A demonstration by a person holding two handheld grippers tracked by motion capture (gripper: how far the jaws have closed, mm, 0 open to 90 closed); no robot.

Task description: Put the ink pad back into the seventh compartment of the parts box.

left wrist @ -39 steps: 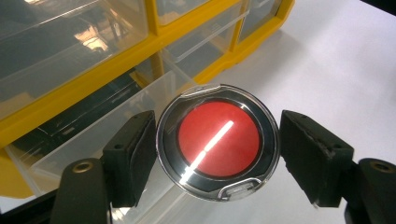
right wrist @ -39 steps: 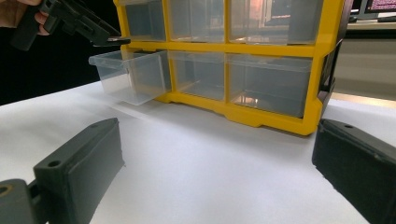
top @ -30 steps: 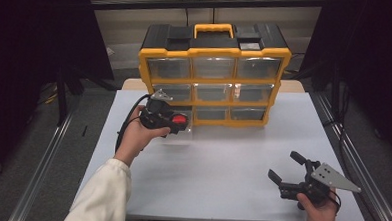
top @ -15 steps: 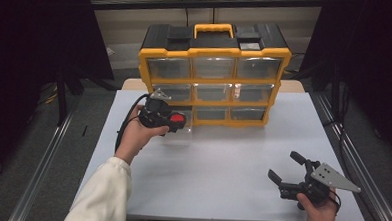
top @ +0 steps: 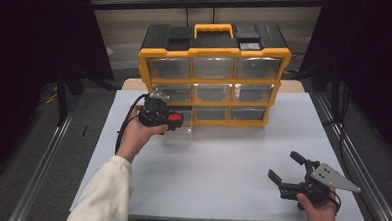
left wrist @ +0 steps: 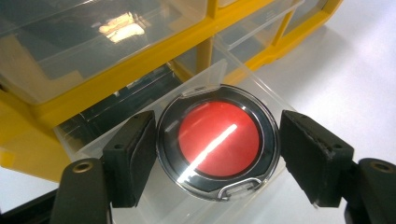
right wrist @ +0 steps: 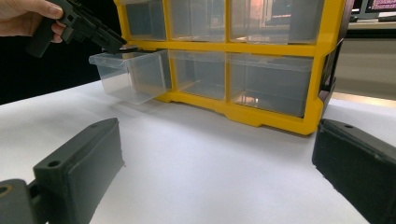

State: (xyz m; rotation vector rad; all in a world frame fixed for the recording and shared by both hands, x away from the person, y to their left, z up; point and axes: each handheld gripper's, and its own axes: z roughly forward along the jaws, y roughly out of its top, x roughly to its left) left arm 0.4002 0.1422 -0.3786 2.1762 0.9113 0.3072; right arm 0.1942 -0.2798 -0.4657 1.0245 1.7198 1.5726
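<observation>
A round clear case with a red disc (left wrist: 218,139) sits between the pads of my left gripper (left wrist: 217,149), which is shut on it. It hangs just over a clear drawer (left wrist: 261,93) pulled out of the bottom left slot of the yellow organizer (top: 214,52). In the high view the left gripper (top: 169,120) and the red disc (top: 175,120) are above that drawer (top: 180,136). My right gripper (top: 285,166) rests near the table's front right, open with nothing between its jaws. Its own view shows the right gripper (right wrist: 215,158) facing the drawer (right wrist: 133,77) and the left gripper (right wrist: 109,42) above it.
The organizer (right wrist: 261,116) stands at the back of the white table (top: 221,166), with several clear drawers pushed in. It has a black lid with a yellow handle (top: 215,29). Metal rails (top: 46,159) run along both sides of the table.
</observation>
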